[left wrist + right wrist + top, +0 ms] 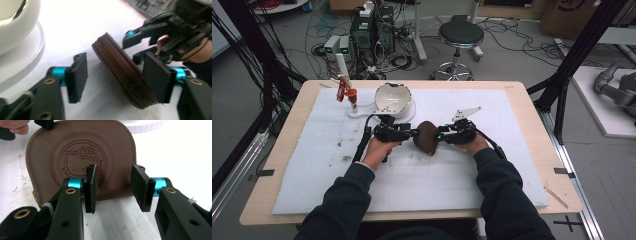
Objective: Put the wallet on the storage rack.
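Near the middle of the white mat (312,175) that covers the tabletop (532,107), I see the brown zip pouch (426,137) standing on edge between my two grippers. My left hand (377,149) comes in from the near edge, forearm angled toward the centre, and holds the left gripper (404,133) level, pointing right at the pouch. Its jaws stand apart; in the left gripper view the pouch's zipped edge (125,76) lies between them, touching one pad while the other stands clear. My right hand (472,145) mirrors it, holding the right gripper (443,138) level and pointing left. Its jaws are apart too, in front of the pouch's embossed face (82,162), gripping nothing. Toward the far edge sits a white bowl (393,97).
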A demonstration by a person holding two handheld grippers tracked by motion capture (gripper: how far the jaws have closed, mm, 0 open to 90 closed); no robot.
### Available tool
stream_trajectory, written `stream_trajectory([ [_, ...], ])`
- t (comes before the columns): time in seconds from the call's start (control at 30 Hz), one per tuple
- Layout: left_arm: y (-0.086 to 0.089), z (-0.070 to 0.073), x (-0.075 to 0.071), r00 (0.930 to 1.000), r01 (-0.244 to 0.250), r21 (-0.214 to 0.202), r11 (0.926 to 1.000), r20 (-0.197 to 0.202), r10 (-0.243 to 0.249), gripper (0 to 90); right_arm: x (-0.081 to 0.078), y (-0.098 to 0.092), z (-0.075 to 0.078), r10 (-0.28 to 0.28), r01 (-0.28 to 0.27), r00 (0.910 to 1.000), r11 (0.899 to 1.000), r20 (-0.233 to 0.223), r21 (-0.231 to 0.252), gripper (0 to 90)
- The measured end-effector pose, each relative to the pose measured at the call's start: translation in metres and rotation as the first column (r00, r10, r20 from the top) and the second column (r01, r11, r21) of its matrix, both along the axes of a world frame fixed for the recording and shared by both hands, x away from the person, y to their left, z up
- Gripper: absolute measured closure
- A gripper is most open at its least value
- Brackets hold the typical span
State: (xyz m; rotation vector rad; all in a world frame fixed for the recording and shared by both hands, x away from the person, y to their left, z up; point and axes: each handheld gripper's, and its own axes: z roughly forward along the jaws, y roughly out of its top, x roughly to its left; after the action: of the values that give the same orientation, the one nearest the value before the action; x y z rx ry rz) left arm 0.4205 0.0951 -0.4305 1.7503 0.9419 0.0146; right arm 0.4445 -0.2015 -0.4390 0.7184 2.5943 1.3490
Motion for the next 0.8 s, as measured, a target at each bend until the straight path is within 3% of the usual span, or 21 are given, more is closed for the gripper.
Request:
stream_trajectory([
  [0.17,0.001,0.0,-0.003,0.9991,0.005,-0.05,0.9987,-0.042,-0.007,29.6,0.0,-0.001,0.0,0.001,-0.001,1.0,1.0,-0.005,-0.004,58.6],
  [0.3,-0.006,0.001,-0.007,0.9985,0.013,-0.07,0.9975,-0.052,-0.017,22.9,0.0,-0.001,0.0,0.001,-0.001,1.0,1.0,-0.003,-0.006,58.6],
  [0.4,-0.014,0.0,-0.008,0.9984,0.036,-0.051,0.998,-0.042,-0.039,22.1,0.0,-0.001,0.0,0.0,0.0,1.0,1.0,0.002,-0.006,58.5],
  [0.57,-0.025,-0.008,-0.003,0.9952,0.043,-0.002,0.9991,-0.087,-0.043,22.1,0.0,-0.001,0.001,-0.002,0.002,1.0,1.0,-0.002,-0.008,58.5],
  [0.6,-0.027,-0.009,-0.003,0.9944,0.058,0.008,0.9983,-0.089,-0.057,23.5,0.0,-0.001,0.0,-0.001,0.001,1.0,1.0,-0.002,-0.008,58.6],
  [0.67,-0.029,-0.01,-0.003,0.994,0.073,0.021,0.9971,-0.084,-0.071,38.7,0.0,-0.001,0.001,0.001,-0.001,1.0,1.0,-0.005,-0.009,58.5],
  [0.73,-0.028,-0.007,-0.003,0.994,0.074,0.026,0.9969,-0.083,-0.071,43.5,-0.001,-0.001,0.001,-0.003,0.003,1.0,1.0,-0.001,-0.009,57.5],
  [0.8,-0.027,-0.004,-0.003,0.9952,0.072,0.017,0.9972,-0.067,-0.071,49.1,0.0,-0.002,0.003,-0.023,0.023,0.9997,1.0,0.012,-0.013,46.9],
])
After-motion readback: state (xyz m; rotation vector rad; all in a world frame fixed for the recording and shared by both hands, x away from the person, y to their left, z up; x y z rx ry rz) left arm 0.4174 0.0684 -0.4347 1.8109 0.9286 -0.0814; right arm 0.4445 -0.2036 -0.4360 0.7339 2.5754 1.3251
